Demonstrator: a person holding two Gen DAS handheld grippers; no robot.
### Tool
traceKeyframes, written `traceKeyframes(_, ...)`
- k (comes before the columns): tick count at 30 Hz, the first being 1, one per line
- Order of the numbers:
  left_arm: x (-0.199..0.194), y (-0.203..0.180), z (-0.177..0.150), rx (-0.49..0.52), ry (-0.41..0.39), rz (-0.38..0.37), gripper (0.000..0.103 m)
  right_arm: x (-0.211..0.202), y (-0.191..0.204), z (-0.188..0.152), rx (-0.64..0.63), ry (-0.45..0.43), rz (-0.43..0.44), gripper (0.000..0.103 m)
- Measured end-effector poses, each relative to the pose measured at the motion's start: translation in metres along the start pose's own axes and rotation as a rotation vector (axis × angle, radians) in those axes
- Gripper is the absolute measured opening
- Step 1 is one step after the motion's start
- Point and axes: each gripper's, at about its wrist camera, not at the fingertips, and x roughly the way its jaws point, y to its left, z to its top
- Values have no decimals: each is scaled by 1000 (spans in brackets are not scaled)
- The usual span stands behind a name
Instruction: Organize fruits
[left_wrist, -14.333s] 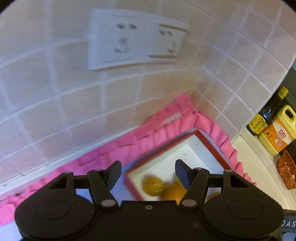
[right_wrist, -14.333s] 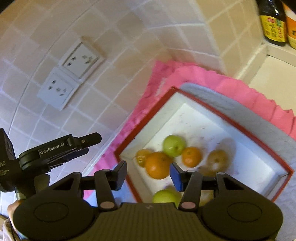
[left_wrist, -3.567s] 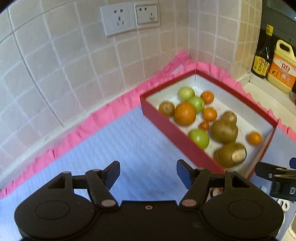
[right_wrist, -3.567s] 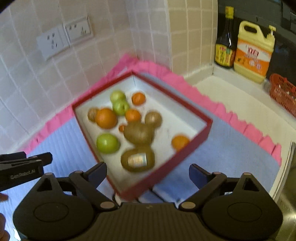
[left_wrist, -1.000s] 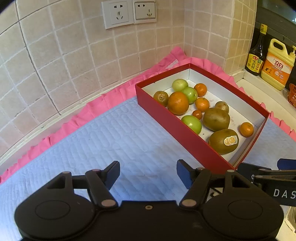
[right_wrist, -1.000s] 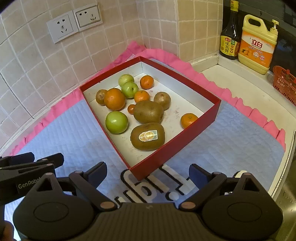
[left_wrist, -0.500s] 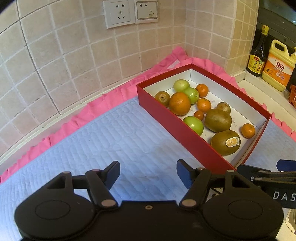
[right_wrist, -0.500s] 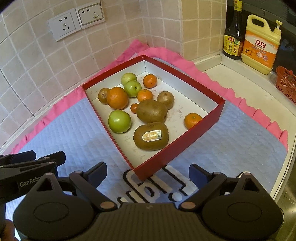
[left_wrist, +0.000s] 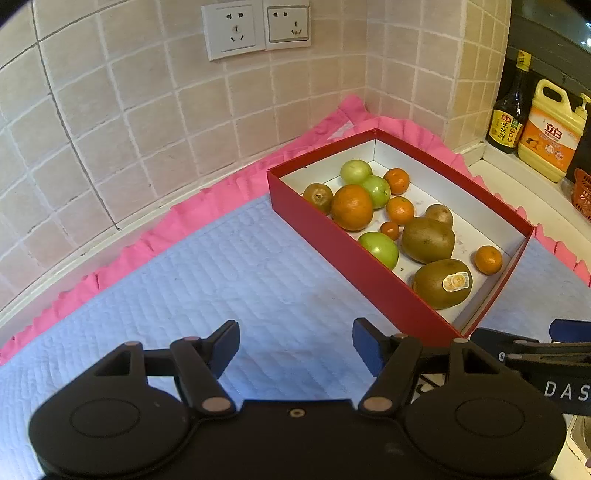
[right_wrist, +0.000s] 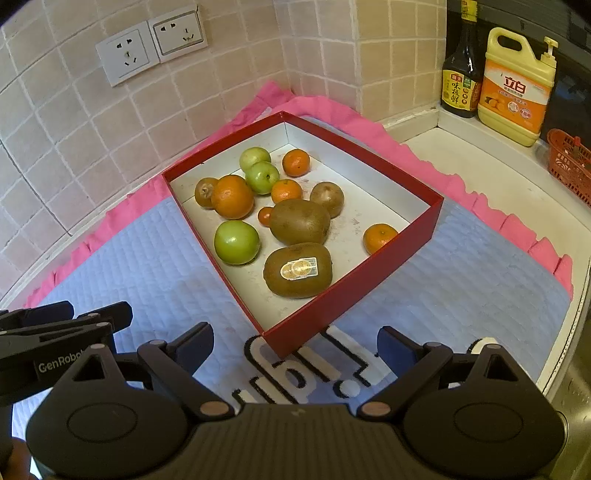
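Observation:
A red box (left_wrist: 373, 273) (right_wrist: 351, 284) with a white inside sits on a blue quilted mat (left_wrist: 221, 280) (right_wrist: 461, 280). It holds several fruits: a big orange (left_wrist: 351, 206) (right_wrist: 232, 196), green apples (left_wrist: 378, 249) (right_wrist: 236, 242), brown kiwis, one with a sticker (left_wrist: 441, 283) (right_wrist: 298, 270), and small mandarins (left_wrist: 487, 259) (right_wrist: 378, 237). My left gripper (left_wrist: 295, 345) is open and empty over the mat, left of the box. My right gripper (right_wrist: 295, 347) is open and empty just before the box's near corner.
The mat has a pink frilled edge (left_wrist: 207, 206) against a tiled wall with two sockets (left_wrist: 255, 29) (right_wrist: 151, 48). A dark sauce bottle (right_wrist: 460, 66), a yellow detergent jug (right_wrist: 515, 81) and a red basket (right_wrist: 570, 158) stand on the white counter to the right.
Both grippers have drawn back from over the box to a higher, farther view and stayed open. In the last second they only drift slightly; the fruits lie still.

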Motion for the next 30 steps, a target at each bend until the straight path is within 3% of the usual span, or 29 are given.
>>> traceKeyframes(30, -8, 1, -12, -8, 2, 23, 81, -4, 2, -10, -12, 8, 4, 97)
